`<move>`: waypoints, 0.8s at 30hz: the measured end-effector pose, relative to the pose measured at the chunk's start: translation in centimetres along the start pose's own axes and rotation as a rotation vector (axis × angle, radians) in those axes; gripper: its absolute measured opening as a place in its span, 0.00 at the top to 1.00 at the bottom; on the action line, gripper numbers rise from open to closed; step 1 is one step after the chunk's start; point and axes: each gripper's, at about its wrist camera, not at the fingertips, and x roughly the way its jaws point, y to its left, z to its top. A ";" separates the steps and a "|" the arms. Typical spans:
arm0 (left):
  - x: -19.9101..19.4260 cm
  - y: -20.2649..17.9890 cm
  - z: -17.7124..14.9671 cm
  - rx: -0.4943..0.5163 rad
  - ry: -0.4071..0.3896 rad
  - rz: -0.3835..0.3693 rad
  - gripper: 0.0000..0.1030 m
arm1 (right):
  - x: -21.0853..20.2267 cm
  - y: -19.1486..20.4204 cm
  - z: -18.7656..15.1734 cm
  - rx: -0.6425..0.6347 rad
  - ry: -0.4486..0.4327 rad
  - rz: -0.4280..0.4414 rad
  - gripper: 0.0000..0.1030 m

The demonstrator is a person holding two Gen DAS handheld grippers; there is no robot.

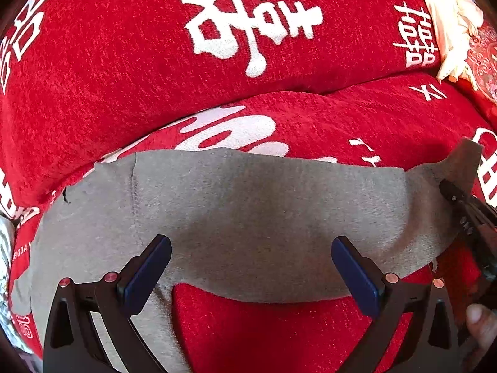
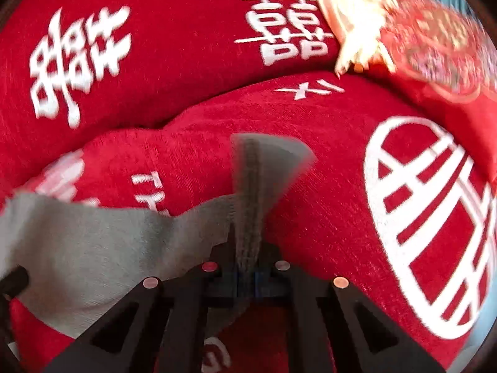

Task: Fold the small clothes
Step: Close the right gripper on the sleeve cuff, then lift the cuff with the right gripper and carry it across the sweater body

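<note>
A red cushion cover printed with white characters was seen filling both views, bulging in two padded sections, one behind the other. At the far right corner a cream, crumpled cloth was seen lying against a red patterned item, whose nature could not be told. Nothing was seen lying across the garment itself.

One grey garment was seen spread over the nearer cushion section, a seam running down its left part. The left gripper was held over the garment's near edge with its two blue-padded fingers spread wide and nothing between them; whether the pads touched the cloth could not be told. The right gripper was clamped on the garment's right corner, the ribbed grey edge rising from between its closed fingers and standing above the cushion. In the left view that same gripper was seen at the garment's right end, with a fingertip of the person's hand below it.
</note>
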 end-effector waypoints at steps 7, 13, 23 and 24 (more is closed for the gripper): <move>-0.2 1.4 -0.3 -0.030 0.008 -0.001 0.00 | -3.9 -2.7 -0.2 0.127 -0.130 0.044 0.93; -0.8 2.9 -1.0 -0.045 0.003 0.008 0.00 | -4.0 -2.9 -0.1 0.135 -0.109 -0.037 0.93; -1.0 7.7 -3.7 -0.095 0.035 -0.016 0.00 | -6.7 -1.8 0.3 0.139 -0.155 -0.017 0.93; -1.0 8.3 -4.0 -0.105 0.039 -0.017 0.00 | -6.9 -1.5 0.4 0.135 -0.158 -0.017 0.93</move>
